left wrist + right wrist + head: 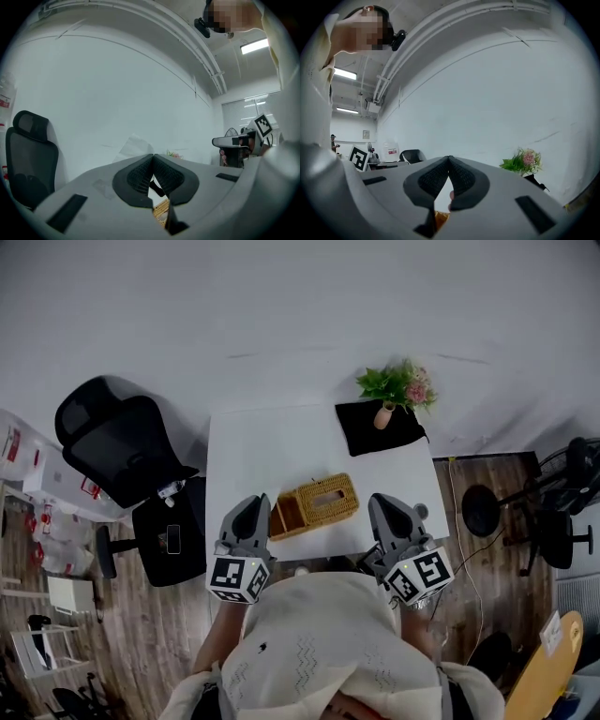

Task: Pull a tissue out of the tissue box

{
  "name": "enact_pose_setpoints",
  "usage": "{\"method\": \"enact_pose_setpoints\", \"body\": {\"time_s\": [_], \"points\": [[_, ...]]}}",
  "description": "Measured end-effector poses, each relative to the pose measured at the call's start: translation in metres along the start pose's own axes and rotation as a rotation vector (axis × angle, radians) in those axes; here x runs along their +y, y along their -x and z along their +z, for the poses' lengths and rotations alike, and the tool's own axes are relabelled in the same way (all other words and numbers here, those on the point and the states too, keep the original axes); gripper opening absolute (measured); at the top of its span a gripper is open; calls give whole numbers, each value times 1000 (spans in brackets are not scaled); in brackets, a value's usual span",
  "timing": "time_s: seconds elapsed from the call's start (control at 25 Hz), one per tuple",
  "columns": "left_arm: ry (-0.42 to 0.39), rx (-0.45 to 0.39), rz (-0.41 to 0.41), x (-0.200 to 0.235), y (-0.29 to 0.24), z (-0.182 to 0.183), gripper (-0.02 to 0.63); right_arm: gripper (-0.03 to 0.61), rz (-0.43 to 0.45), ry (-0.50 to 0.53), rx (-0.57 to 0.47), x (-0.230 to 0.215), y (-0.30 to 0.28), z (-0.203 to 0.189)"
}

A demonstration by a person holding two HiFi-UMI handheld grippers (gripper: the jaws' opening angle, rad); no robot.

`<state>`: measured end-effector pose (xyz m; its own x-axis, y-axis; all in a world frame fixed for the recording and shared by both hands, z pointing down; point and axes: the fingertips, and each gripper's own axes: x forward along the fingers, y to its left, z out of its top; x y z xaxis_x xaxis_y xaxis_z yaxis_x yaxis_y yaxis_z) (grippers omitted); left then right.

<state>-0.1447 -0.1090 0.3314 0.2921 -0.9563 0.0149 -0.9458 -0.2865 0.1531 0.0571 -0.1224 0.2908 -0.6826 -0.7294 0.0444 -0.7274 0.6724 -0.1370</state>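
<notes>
A woven wicker tissue box (314,505) lies on the white table (262,451) near its front edge, with a dark slot in its lid. I see no tissue sticking out. My left gripper (253,505) hovers just left of the box, its jaws closed tip to tip on nothing. My right gripper (386,505) hangs just right of the box, also shut and empty. In the left gripper view the closed tips (153,156) meet, with a sliver of wicker (161,206) below. The right gripper view shows closed tips (449,158) and a bit of the box (440,217).
A potted plant (397,388) stands on a black cloth (375,430) at the table's far right corner. A black office chair (112,446) and a black stool (169,540) stand left of the table. Fans and chair bases (553,512) are to the right.
</notes>
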Motion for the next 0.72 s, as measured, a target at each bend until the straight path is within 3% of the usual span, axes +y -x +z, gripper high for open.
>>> {"method": "enact_pose_setpoints", "body": {"time_s": [0.72], "points": [[-14, 0, -30, -8, -3, 0, 12, 0, 38, 47, 42, 21, -10, -6]]}}
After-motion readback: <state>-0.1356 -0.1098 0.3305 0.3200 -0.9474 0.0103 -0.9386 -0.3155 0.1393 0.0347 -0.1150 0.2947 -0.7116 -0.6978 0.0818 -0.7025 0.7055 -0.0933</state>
